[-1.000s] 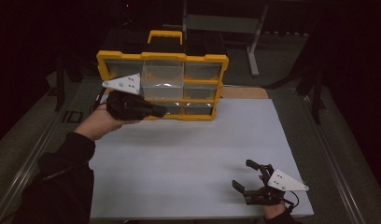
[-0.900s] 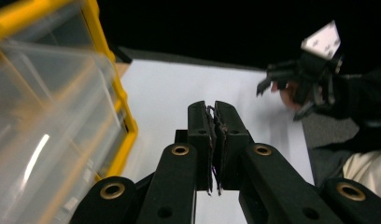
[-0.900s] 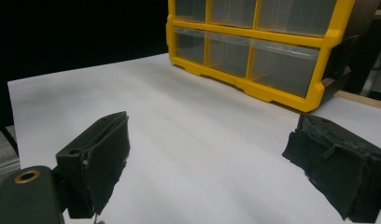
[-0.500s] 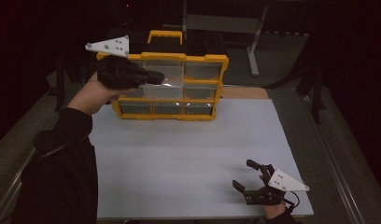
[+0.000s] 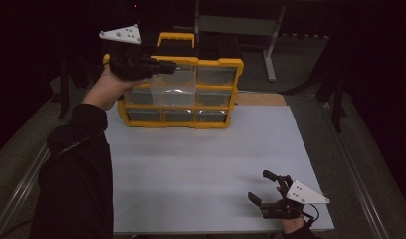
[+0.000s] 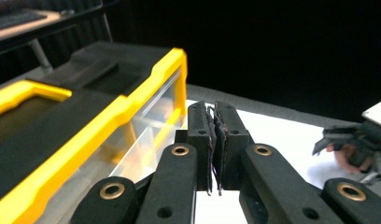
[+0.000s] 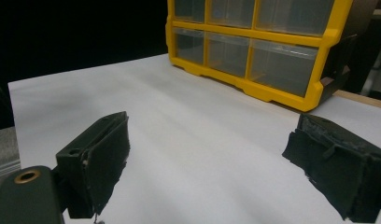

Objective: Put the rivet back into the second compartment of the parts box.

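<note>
A yellow organizer cabinet (image 5: 211,62) with clear drawers stands upright at the back of the white table sheet (image 5: 201,164). My left gripper (image 5: 170,65) is held high at the cabinet's top left corner, pointing right along its top edge. In the left gripper view its jaws (image 6: 212,112) are pressed together with nothing between them, just beside the cabinet's yellow rim (image 6: 146,88). A clear drawer (image 5: 173,84) in the upper middle looks pulled out slightly. My right gripper (image 5: 259,186) rests low near the sheet's front right, open and empty (image 7: 207,158), facing the cabinet (image 7: 254,35).
A bare wooden strip (image 5: 260,98) shows behind the sheet at the right of the cabinet. A grey metal stand (image 5: 270,50) is on the floor beyond the table. Metal rails (image 5: 360,174) run along both table sides. The person's dark sleeve (image 5: 76,164) covers the left front.
My left gripper has risen from the front of the cabinet's middle row to its top left corner and stays shut. The right gripper has not moved.
</note>
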`<state>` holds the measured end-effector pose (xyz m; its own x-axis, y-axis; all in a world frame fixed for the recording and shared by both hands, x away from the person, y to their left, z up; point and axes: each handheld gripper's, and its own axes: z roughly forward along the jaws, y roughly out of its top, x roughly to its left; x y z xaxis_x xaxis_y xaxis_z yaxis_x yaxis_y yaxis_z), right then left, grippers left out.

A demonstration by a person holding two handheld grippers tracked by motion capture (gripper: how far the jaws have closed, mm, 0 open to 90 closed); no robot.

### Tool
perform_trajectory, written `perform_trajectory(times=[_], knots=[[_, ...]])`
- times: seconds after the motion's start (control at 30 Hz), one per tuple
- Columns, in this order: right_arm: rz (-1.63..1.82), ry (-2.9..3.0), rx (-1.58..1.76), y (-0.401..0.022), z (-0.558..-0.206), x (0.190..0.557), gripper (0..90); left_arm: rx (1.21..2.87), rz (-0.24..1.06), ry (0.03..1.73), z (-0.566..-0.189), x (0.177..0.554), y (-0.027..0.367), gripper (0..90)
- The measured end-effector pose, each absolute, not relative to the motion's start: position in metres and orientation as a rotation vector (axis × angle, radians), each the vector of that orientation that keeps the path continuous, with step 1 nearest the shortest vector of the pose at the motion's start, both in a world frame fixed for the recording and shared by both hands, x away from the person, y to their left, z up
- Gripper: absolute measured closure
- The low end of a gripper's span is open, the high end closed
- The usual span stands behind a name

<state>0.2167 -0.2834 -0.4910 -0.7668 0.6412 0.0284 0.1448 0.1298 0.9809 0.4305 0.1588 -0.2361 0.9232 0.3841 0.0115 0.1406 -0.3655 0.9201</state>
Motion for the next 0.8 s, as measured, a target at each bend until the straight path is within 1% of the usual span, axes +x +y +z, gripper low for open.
perform_trajectory(times=[0.17, 0.47, 0.7, 0.73, 0.8], knots=[[1.674, 2.016, 0.759, -0.283, -0.492, 0.217, 11.1, 1.974, 0.268, 0.434, -0.248, 0.440, 0.154, 85.0], [1.677, 2.016, 0.767, -0.284, -0.492, 0.217, 11.1, 2.039, 0.296, 0.501, -0.255, 0.447, 0.150, 84.9], [1.672, 2.012, 0.766, -0.284, -0.491, 0.217, 11.1, 2.056, 0.285, 0.538, -0.259, 0.450, 0.147, 84.2], [1.674, 2.013, 0.767, -0.285, -0.491, 0.217, 11.1, 2.052, 0.292, 0.541, -0.259, 0.450, 0.147, 82.0], [1.673, 2.013, 0.772, -0.285, -0.491, 0.217, 11.1, 2.024, 0.304, 0.573, -0.258, 0.451, 0.147, 70.8]])
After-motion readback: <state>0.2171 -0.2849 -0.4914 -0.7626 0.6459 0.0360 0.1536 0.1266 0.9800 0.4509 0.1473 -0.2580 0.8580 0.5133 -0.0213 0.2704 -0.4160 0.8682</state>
